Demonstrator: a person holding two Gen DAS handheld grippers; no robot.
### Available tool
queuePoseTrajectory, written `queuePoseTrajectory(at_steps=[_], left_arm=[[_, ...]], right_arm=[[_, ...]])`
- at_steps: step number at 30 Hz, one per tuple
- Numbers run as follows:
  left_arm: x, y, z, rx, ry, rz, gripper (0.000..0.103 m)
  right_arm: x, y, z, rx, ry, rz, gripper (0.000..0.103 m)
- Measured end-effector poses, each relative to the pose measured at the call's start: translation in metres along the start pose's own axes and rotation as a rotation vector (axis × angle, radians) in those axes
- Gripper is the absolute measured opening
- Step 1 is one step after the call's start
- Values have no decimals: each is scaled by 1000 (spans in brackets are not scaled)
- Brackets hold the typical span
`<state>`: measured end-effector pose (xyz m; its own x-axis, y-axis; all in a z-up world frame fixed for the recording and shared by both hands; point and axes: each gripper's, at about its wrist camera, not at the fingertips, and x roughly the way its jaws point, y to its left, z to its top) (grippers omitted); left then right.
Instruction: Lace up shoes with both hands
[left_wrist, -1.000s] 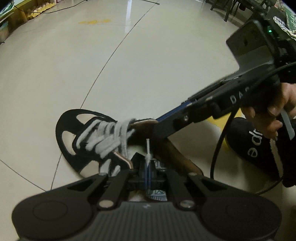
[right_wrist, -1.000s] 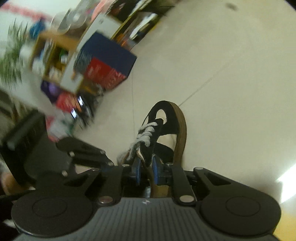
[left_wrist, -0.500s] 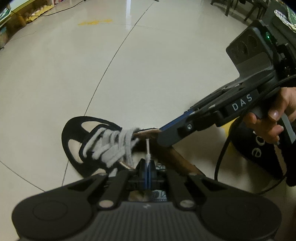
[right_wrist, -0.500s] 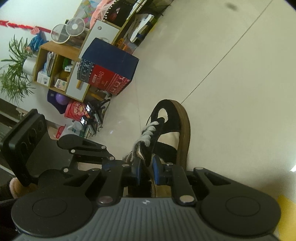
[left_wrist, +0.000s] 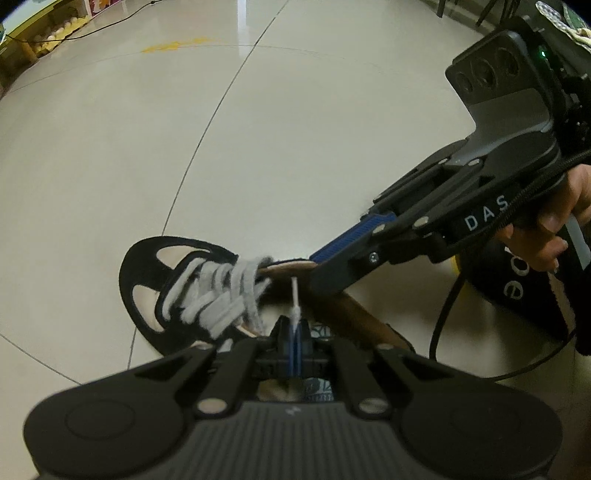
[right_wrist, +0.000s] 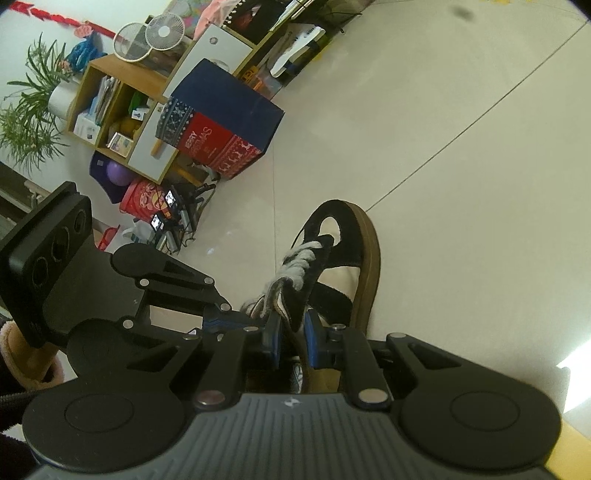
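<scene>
- Left gripper (left_wrist: 294, 334) is pinching the white lace tip (left_wrist: 294, 295), jaws fully closed on it, just above the shoe (left_wrist: 155, 280) lying on the floor (left_wrist: 258, 129).
- Right gripper (right_wrist: 293, 334) is clamping the shoe's black collar edge, jaws narrow.
- Risk: lace tip sticking out only slightly, so it is likely to slip or miss the eyelet; shoe could twist if the clamp loosens.

Your left gripper (left_wrist: 294, 334): pitched steeply down, blue pads pressed together, pinching white lace tip (left_wrist: 295, 299). Your right gripper (right_wrist: 293, 338): shallower downward angle, jaws narrowly parted, clamped on shoe collar (right_wrist: 295, 314). Your right hand (left_wrist: 554, 236) wrapped round its handle, fingers curled. Both gripper tips close together over shoe opening.
</scene>
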<state>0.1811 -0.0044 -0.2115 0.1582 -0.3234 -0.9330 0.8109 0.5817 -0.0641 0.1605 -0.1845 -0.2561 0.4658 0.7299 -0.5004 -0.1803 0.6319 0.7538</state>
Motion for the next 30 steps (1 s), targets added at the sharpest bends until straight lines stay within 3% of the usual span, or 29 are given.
queuePoseTrajectory(at_steps=[30], left_arm=[[14,-5,8,53,-12,-2,2]], right_arm=[[0,5,3,-5,16,-11,20]])
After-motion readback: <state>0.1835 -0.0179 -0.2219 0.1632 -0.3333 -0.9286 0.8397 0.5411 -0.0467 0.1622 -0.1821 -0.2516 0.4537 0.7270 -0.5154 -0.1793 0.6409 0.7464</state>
